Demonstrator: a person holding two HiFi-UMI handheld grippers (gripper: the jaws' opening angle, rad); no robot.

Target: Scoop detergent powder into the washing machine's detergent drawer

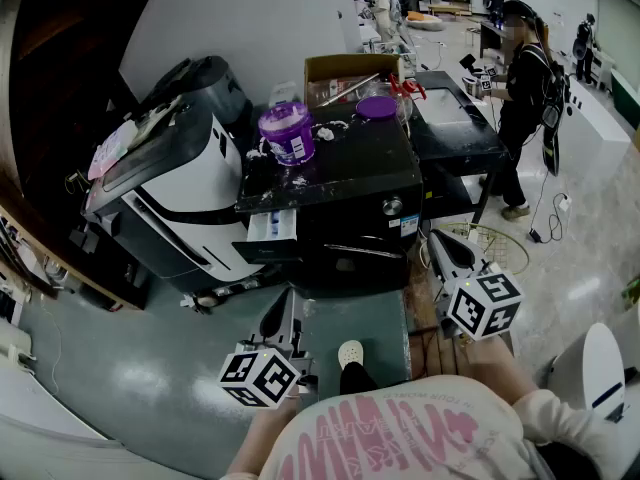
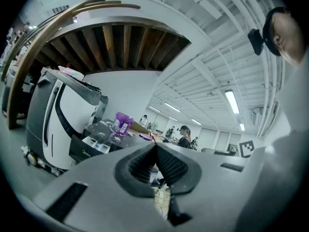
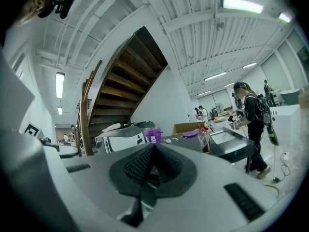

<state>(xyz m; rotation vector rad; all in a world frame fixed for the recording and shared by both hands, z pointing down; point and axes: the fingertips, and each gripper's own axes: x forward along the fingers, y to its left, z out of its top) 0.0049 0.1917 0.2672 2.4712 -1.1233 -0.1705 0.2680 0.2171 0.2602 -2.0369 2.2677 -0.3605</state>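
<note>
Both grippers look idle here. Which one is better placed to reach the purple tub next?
Probably left. The left gripper lines up below the purple tub and open drawer at the left of the washing machine; the right gripper sits off toward its right corner. Both are shut and empty.

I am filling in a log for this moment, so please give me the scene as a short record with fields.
washing machine: black, white powder spilled on its top
purple tub: upright on that top, looks open
purple lid: flat on the top, apart from the tub
detergent drawer: pulled out
left gripper: shut, empty, short of the machine
right gripper: shut, empty, short of the machine
</note>
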